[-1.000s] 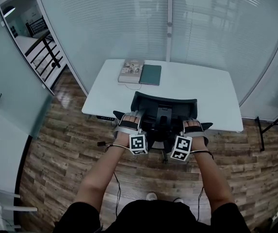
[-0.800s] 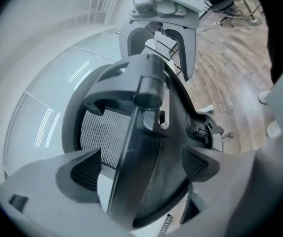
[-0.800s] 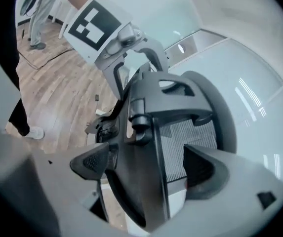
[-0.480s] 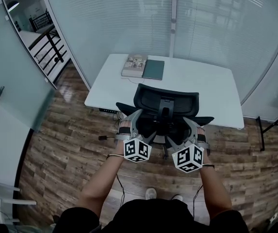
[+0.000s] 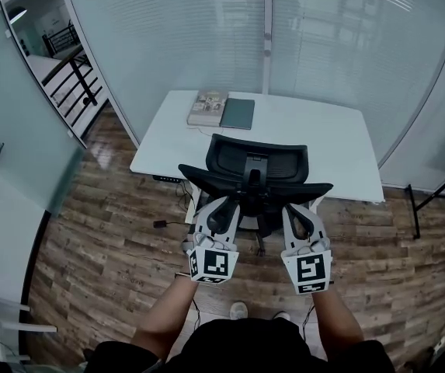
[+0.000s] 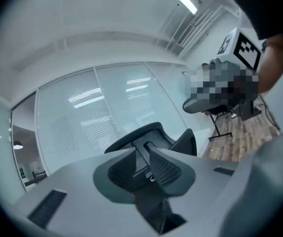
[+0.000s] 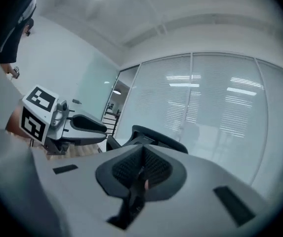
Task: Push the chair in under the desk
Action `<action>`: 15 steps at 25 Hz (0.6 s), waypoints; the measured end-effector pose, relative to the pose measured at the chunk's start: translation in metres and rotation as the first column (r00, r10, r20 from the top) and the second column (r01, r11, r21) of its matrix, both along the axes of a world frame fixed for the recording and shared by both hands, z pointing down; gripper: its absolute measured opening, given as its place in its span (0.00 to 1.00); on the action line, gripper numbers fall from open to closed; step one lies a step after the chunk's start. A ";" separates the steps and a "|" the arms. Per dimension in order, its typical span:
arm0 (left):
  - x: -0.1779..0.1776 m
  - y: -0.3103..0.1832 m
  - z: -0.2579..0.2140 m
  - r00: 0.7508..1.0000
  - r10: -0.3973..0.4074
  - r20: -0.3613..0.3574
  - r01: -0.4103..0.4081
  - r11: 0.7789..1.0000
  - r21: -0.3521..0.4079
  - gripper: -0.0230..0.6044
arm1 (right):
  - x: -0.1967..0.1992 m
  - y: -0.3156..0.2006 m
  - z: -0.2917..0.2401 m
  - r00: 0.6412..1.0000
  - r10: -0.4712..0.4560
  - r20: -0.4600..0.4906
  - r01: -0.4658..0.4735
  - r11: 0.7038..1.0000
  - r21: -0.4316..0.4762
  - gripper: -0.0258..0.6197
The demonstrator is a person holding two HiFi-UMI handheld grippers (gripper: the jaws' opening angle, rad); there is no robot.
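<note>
A black mesh-backed office chair (image 5: 257,162) stands at the front edge of the white desk (image 5: 323,142), backrest toward me, seat partly beneath the top. Both grippers hang in the air behind it, touching nothing. My left gripper (image 5: 224,207) points at the left armrest (image 5: 199,175); its jaws are closing, a narrow gap still between the pads, nothing inside. In the left gripper view the chair (image 6: 153,131) shows past the left gripper (image 6: 148,156). My right gripper (image 5: 294,210) is shut and empty. In its view the right gripper (image 7: 142,154) has its pads together, the chair (image 7: 156,135) beyond.
A book (image 5: 208,108) and a dark green notebook (image 5: 238,114) lie at the desk's far left. Frosted glass walls (image 5: 206,37) close in behind the desk. A cable (image 5: 161,224) lies on the wooden floor to the left, and a black metal frame (image 5: 433,199) stands on the right.
Both grippers have come back from the chair's armrests toward me and risen. Their jaws, wide apart before, have drawn together. The chair stands in about the same place.
</note>
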State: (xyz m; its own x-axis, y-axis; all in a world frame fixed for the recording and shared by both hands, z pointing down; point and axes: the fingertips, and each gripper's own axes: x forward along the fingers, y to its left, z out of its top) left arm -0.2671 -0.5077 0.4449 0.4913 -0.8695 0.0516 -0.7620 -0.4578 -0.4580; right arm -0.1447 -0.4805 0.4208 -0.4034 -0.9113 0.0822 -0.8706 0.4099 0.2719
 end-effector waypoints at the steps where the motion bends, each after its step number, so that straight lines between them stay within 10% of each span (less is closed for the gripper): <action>1: -0.002 0.002 -0.003 0.999 -0.016 -0.029 0.016 1.000 0.003 0.16 | 0.003 0.001 -0.002 1.000 0.012 0.015 -0.012 1.000 0.003 0.05; 8: -0.002 0.023 -0.002 0.949 0.013 -0.315 -0.069 0.983 -0.170 0.06 | 0.014 0.021 -0.008 0.996 0.051 0.072 -0.052 0.998 0.020 0.04; 15: -0.004 0.030 0.005 0.940 -0.013 -0.342 -0.058 0.979 -0.197 0.06 | 0.016 0.033 -0.002 0.993 0.055 0.108 -0.057 0.998 0.018 0.04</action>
